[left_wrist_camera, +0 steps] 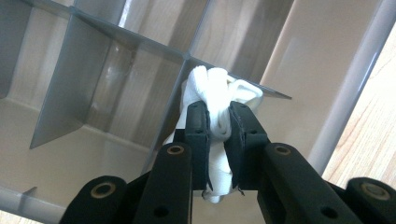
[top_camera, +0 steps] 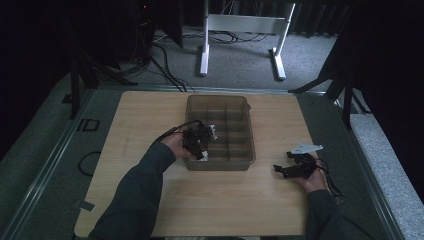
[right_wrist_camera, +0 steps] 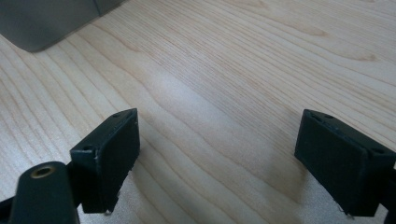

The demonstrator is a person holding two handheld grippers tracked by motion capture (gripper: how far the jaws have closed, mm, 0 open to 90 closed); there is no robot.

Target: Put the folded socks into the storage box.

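Note:
A translucent grey divided tray stands at the middle of the wooden table. My left gripper reaches down into the tray's near left part, over the near compartments. In the left gripper view its jaws are shut on a white bunched strip of cloth, which bulges out above and below the pads, close to a divider. My right gripper rests low over the table to the right of the tray. Its jaws stand wide open over bare wood, with nothing between them.
The tray's corner lies up and left of the right gripper. Bare wood stretches between the tray and the table's near edge. Beyond the far edge stand a white frame, cables and dark stands on grey carpet.

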